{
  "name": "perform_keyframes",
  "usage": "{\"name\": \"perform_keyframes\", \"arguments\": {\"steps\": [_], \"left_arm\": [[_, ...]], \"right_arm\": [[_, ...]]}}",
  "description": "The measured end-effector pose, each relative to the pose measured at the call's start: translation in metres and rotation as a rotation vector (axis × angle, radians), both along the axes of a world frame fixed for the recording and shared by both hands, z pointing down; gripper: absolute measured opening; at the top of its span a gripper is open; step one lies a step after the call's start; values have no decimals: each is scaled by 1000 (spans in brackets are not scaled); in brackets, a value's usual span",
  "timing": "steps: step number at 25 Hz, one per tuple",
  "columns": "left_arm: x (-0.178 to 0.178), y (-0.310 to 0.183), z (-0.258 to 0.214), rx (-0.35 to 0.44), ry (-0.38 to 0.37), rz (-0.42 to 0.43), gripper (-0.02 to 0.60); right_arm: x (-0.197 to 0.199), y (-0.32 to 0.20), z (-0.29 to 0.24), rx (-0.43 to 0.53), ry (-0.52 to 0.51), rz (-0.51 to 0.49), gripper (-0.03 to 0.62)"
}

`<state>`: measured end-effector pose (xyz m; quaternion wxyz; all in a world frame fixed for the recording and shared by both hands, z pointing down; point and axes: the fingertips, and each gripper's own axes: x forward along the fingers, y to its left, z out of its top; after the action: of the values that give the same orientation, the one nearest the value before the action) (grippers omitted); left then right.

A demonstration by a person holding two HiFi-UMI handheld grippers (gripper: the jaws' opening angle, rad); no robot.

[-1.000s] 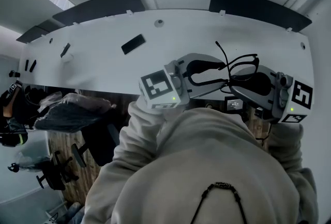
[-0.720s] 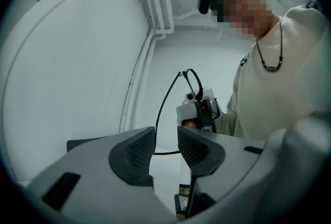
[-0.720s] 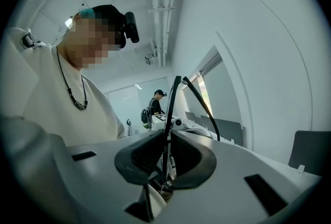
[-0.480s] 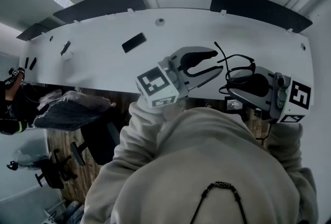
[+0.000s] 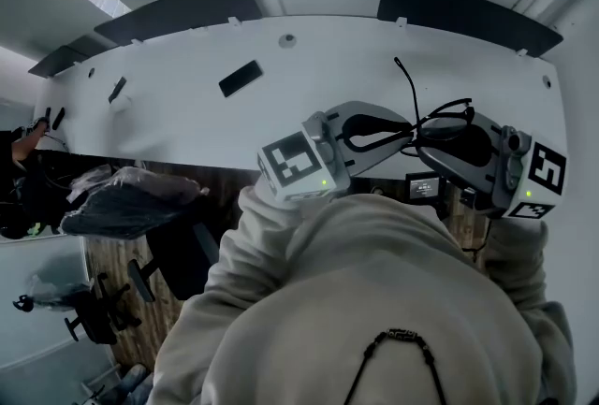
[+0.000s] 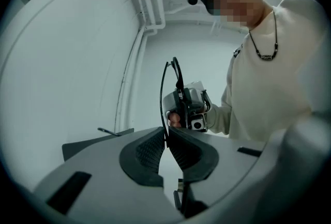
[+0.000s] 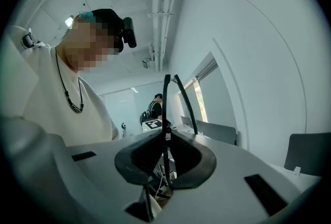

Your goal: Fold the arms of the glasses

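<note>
Thin black glasses (image 5: 442,120) hang in the air between my two grippers above the white table (image 5: 187,113). One arm (image 5: 404,80) sticks up and away from the frame. My right gripper (image 5: 424,141) comes in from the right and is shut on the frame; the thin rim (image 7: 176,99) runs up out of its jaws (image 7: 166,137). From the left, my left gripper (image 5: 409,134) has its jaws closing, and its pads (image 6: 150,150) pinch a thin black part of the glasses (image 6: 164,93). The right gripper (image 6: 186,109) faces it closely.
A flat black rectangle (image 5: 241,79) and a small dark item (image 5: 117,91) lie on the table. Dark chair backs (image 5: 468,10) stand behind its far edge. Chairs draped with plastic (image 5: 122,202) are on the floor to the left, near another person (image 5: 19,179).
Half a second ago the left gripper stood open a little left of the glasses. It has come back to them and closed on the frame. The right gripper has held still.
</note>
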<state>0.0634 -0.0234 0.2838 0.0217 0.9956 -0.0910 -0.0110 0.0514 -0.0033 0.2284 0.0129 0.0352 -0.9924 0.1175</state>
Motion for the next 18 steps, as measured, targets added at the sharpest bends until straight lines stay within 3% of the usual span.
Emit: {"name": "perform_keyframes", "arguments": {"steps": [3,8,10,15,18], "left_arm": [[0,5,-1,-6,41,36,28],[-7,21,-7,-21,157,198,28],[-6,25,-7,-24,172,224,28],[-8,13,-6,-40,150,163,32],[-15,0,0,-96,151,100,158]], "right_arm": [[0,0,-2,0,-20,6,60],[-6,8,-9,-2,-48,-64,60],[-7,13,-8,7,-44,-87,60],[-5,8,-8,18,-29,-75,60],[-2,8,-7,25,-25,-59,60]]}}
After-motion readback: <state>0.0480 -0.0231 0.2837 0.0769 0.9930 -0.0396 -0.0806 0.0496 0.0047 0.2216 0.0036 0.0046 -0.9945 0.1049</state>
